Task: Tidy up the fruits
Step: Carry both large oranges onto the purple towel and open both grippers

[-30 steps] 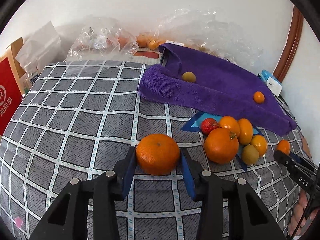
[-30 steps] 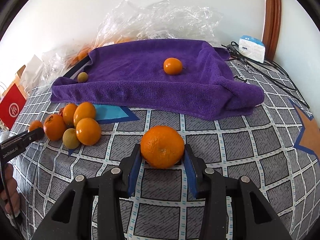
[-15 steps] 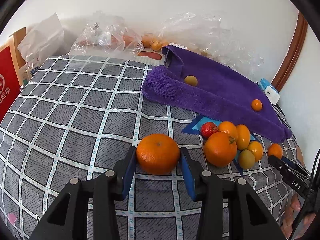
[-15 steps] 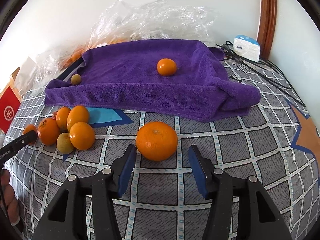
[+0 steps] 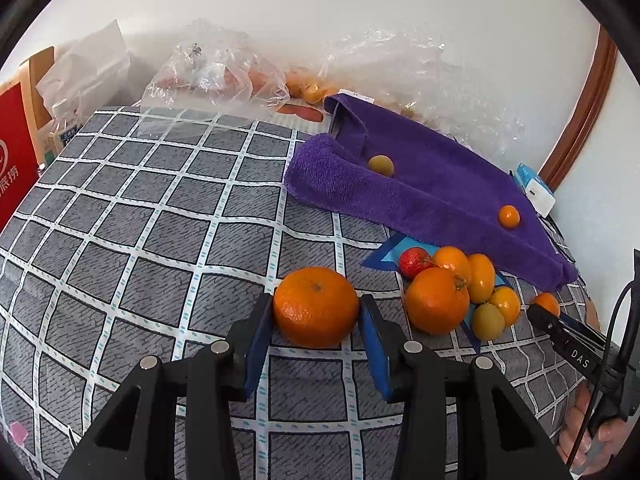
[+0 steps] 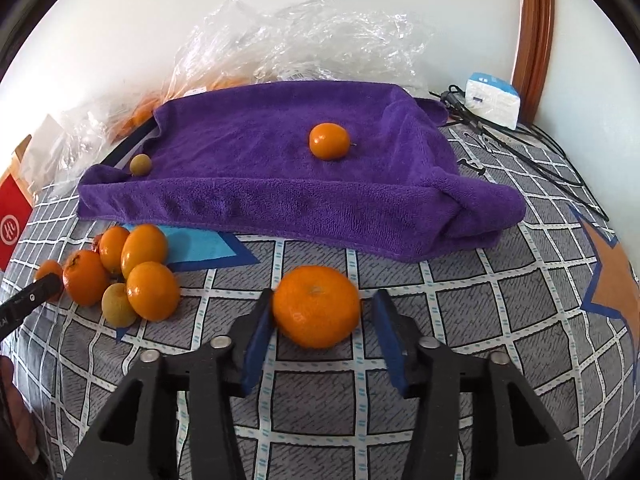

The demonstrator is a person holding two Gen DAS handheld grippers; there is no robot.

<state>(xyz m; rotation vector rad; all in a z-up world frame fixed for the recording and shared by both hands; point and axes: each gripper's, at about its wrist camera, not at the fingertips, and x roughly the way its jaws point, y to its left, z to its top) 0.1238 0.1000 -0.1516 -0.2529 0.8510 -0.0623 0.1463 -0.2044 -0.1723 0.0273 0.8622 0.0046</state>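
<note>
I see a mandarin (image 5: 316,306) pinched between the blue pads of my left gripper (image 5: 316,320), both pads pressing its sides, low over the grey checked bedcover (image 5: 160,240). My right gripper (image 6: 326,320) straddles a second mandarin (image 6: 316,306) that sits on the cover: the left pad touches it, the right pad stands just clear, and the jaws are closing.

Beside the left gripper's mandarin lies a cluster of fruit (image 5: 460,292): a larger orange, several kumquat-like ovals, a greenish one and a red fruit, possibly a strawberry, though the fisheye blurs it. Behind them a purple towel (image 6: 300,176) is spread with a small orange (image 6: 329,141) near its middle and a greenish fruit (image 6: 140,165) at its left edge. Crumpled clear plastic bags (image 6: 304,40) lie against the wall beyond.

I judge the step in hand to be picking up fruit for sorting, with the towel as the likely destination. Next, the right jaws need to seat on both sides of the mandarin before lifting, then both hands carry up and forward over the towel's raised fold without nudging the pile.

Compared with a second ago, the right gripper let go of its mandarin, spread wide, and is now re-closing; the fruit sits slightly left between the pads. The left grip is unchanged.
</note>
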